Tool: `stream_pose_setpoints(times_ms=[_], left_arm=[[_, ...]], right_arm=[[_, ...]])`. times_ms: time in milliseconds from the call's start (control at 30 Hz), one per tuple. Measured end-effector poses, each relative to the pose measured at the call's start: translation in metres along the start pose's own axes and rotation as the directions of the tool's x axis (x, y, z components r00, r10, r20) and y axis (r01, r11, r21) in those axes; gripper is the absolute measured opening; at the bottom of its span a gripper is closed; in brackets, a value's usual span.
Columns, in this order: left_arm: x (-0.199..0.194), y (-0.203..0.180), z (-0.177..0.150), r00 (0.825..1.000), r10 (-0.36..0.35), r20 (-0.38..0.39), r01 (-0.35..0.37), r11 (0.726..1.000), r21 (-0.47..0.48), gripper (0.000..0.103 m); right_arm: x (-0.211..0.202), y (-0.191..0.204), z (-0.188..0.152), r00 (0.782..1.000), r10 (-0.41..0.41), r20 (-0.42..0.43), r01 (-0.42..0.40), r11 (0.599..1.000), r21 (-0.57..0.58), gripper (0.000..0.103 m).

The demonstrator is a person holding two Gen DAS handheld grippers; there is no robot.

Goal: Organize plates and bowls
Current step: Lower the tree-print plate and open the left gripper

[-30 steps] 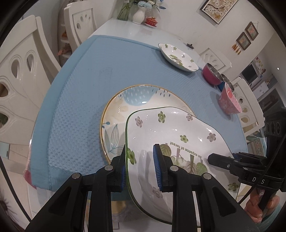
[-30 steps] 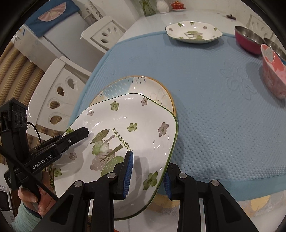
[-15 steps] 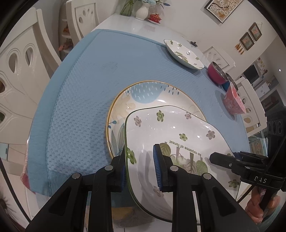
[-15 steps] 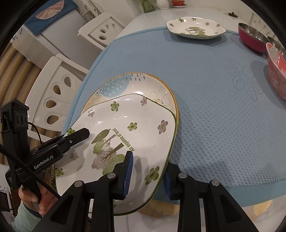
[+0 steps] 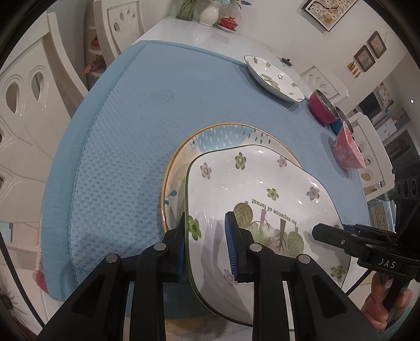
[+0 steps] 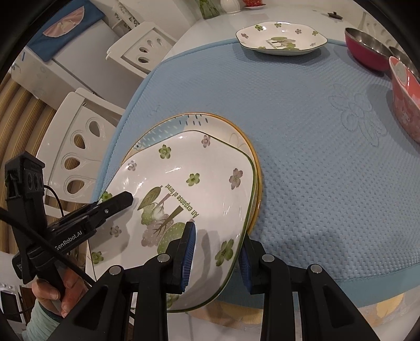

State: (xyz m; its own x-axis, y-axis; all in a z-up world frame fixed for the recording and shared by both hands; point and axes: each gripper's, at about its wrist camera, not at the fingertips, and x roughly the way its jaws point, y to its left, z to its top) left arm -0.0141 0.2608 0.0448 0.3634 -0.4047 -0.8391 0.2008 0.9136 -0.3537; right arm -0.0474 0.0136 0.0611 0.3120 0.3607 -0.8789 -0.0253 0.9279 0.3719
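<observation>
Both grippers hold a white squarish floral plate (image 5: 262, 194) with a green rim and the words "An expanse of forest". My left gripper (image 5: 207, 244) is shut on its left rim; my right gripper (image 6: 218, 251) is shut on its right rim (image 6: 236, 236). The plate (image 6: 189, 188) hangs over a round yellow-rimmed plate (image 5: 225, 136) with a blue pattern, lying on the blue mat (image 5: 147, 110); whether the two touch I cannot tell. The round plate also shows in the right wrist view (image 6: 189, 120). A second floral plate (image 5: 273, 78) sits at the far side, also in the right wrist view (image 6: 281, 39).
A magenta steel bowl (image 5: 320, 107), a blue bowl (image 5: 337, 126) and a pink bowl (image 5: 346, 152) stand along the right edge of the mat. The pink bowl (image 6: 407, 97) is at the right in the right wrist view. White chairs (image 5: 23, 86) surround the table. Vases (image 5: 207, 10) stand at the far end.
Both grippers have carried the floral plate forward over the table, so it now covers more of the round plate. Both grips are unchanged.
</observation>
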Motion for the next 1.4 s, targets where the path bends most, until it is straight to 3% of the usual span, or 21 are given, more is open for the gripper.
stream_pose_setpoints(times_ms=[467, 667, 800, 1100, 1400], left_arm=[[-0.001, 0.011, 0.013, 0.999, -0.032, -0.021, 0.032, 0.999, -0.019, 0.024], [-0.003, 0.01, 0.018, 0.998, -0.031, -0.046, 0.031, 1.0, -0.002, 0.024], [-0.016, -0.002, 0.026, 1.0, 0.028, 0.001, -0.028, 0.996, 0.086, 0.025], [-0.051, 0.005, 0.068, 0.995, -0.007, 0.097, -0.002, 0.995, 0.098, 0.025], [-0.058, -0.007, 0.115, 0.983, -0.098, 0.153, 0.078, 0.989, 0.129, 0.031]], right_arm=[[0.009, -0.005, 0.008, 1.0, -0.01, -0.009, 0.01, 0.998, 0.055, 0.03], [0.002, -0.003, 0.007, 0.997, -0.074, 0.026, 0.074, 0.997, 0.009, 0.03], [-0.005, -0.001, 0.014, 0.996, -0.077, 0.047, 0.077, 0.997, 0.003, 0.03], [-0.028, 0.006, 0.044, 0.993, -0.069, 0.101, 0.069, 0.998, 0.002, 0.03], [-0.052, 0.023, 0.083, 0.981, -0.111, 0.161, 0.118, 0.993, -0.033, 0.032]])
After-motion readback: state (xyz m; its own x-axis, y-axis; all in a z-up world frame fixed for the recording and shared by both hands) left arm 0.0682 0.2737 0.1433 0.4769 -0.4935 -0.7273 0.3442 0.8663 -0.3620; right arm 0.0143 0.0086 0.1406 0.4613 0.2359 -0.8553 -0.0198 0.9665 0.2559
